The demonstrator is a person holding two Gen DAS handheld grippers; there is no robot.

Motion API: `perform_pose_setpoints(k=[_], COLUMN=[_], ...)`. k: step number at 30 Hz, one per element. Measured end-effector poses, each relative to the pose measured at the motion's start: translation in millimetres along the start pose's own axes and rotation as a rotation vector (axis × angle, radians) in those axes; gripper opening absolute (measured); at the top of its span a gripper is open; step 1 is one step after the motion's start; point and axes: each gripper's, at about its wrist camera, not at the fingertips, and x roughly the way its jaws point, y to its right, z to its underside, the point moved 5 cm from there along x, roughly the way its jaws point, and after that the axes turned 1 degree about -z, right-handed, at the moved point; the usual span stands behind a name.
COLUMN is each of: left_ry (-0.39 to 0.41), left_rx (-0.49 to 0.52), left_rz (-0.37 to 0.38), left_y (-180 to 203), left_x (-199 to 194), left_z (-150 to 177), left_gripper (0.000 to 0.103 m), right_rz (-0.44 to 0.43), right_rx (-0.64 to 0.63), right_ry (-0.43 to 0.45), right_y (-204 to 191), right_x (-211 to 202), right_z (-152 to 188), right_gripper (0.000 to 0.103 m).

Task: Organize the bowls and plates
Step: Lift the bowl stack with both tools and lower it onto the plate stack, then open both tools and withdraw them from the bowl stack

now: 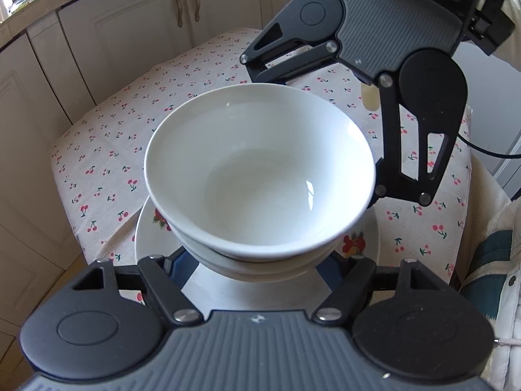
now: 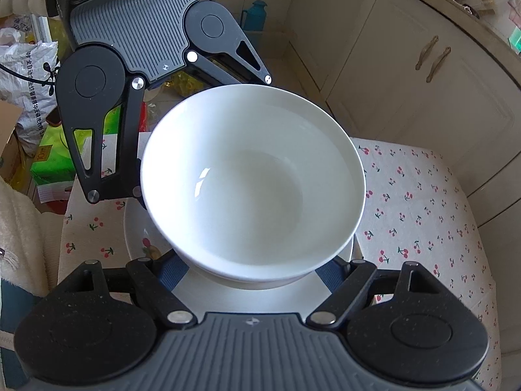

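Two nested white bowls fill the middle of both views, the top bowl (image 1: 260,176) (image 2: 254,179) empty. My left gripper (image 1: 254,272) reaches in from the near side, its blue pads (image 1: 177,268) pressed against the lower bowl (image 1: 260,265). From the opposite side my right gripper (image 2: 250,273) clamps the same lower bowl (image 2: 254,277) with its blue pads (image 2: 171,270). Directly under the stack lies a white plate (image 1: 143,238) (image 2: 132,228) with fruit decoration. Whether the stack touches the plate I cannot tell.
The plate lies on a table with a cherry-print cloth (image 1: 107,163) (image 2: 423,202). Cream cabinets (image 1: 130,42) (image 2: 407,75) stand close behind. A green box (image 2: 52,159), a plastic bag (image 2: 29,78) and a teal flask (image 2: 255,16) sit beyond the table's left side. A person's sleeve (image 1: 488,260) is near.
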Motion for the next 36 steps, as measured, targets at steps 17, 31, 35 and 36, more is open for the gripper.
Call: perform_pose_setpoints(k=[17,31,35,36], left_ry=[0.02,0.039,0.09,0.111], left_rx=[-0.047,-0.051,-0.102,-0.123], left_rz=[0.055,-0.025,-0.097,-0.117], left_y=[-13,-8,-4,-3], left_x=[4,-4,-20,-27], left_z=[2,12,19,21], left_gripper=[0.077,0.093,0.093,0.095], right_rz=[-0.047,0.014,0.079,0.108], right_rx=[0.081,0.094,0.129,0.148], right_ry=[0.01,0.018,0.048,0.052], right_y=[15,8,5,5], right_x=[6,-1,-17,-22], right_z=[4,12,18,19], right_gripper=[0.086,0.099,0.1,0.102])
